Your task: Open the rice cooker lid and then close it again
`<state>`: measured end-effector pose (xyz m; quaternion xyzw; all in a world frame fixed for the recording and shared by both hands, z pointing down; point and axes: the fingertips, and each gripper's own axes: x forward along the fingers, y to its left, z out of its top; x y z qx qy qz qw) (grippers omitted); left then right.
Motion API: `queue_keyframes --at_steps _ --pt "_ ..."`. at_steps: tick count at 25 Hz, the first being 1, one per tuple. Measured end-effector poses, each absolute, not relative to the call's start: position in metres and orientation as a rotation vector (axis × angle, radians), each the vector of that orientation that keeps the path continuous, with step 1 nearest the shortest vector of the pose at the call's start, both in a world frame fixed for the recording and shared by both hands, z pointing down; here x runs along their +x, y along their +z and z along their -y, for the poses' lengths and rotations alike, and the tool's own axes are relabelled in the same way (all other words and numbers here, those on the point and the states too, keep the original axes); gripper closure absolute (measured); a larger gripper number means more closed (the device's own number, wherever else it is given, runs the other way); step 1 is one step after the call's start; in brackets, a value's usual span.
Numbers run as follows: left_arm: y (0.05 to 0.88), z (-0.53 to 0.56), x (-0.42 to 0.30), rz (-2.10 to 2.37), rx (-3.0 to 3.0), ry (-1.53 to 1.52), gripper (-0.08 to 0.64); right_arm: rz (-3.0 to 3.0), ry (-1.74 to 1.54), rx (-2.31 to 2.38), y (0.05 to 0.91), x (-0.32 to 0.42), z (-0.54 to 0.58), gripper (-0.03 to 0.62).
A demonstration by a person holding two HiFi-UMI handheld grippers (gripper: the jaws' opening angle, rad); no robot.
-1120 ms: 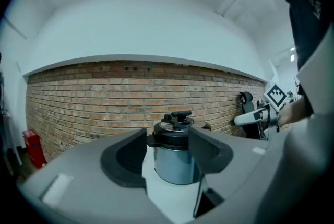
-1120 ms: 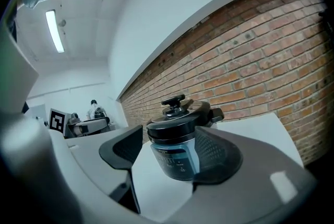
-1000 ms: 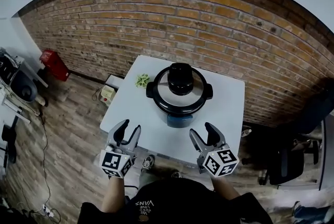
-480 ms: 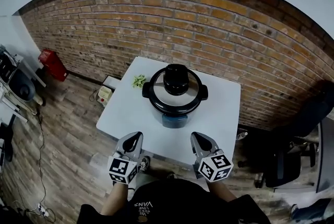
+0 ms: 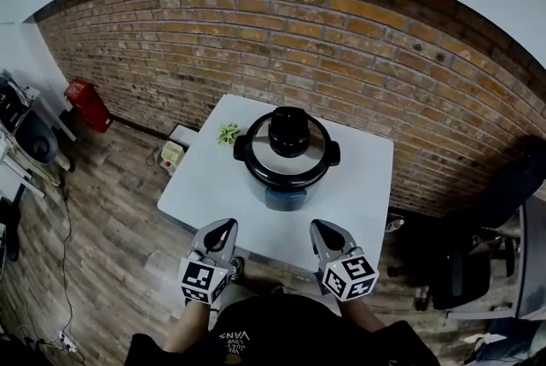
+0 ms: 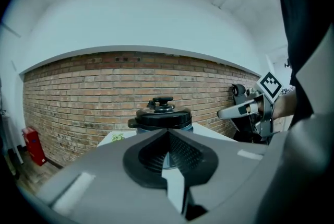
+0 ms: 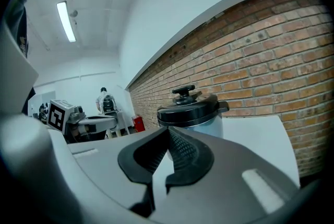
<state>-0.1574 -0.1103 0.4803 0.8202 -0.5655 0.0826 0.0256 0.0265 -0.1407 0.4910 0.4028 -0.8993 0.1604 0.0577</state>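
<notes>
Claw on left (image 5: 225, 225) closed, empty, claw on right (image 5: 318, 226) closed, empty

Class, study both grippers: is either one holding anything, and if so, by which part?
Nothing is held. The left gripper and right gripper are both shut and empty, short of the rice cooker.

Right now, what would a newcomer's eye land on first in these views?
The rice cooker, lid shut, stands on the white table before the brick wall. Nearer, the left claw and right claw hang shut and empty by the table's near edge, both aimed at the cooker.
</notes>
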Motion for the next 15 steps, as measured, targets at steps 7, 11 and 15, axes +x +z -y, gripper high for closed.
queue_keyframes --at_steps 7,11,15 --pt "0.4850 0.1069 -0.1554 1.721 2.543 0.302 0.558 2.720 0.479 1.233 0.4909 0.0254 0.1399 0.588" --pt "0.4857 0.1061 -0.1575 1.724 2.542 0.319 0.558 2.715 0.481 1.231 0.4922 0.0244 0.1385 0.588" --pt "0.4882 0.1077 -0.1578 1.725 2.542 0.332 0.558 2.711 0.482 1.226 0.4952 0.0241 0.1395 0.588"
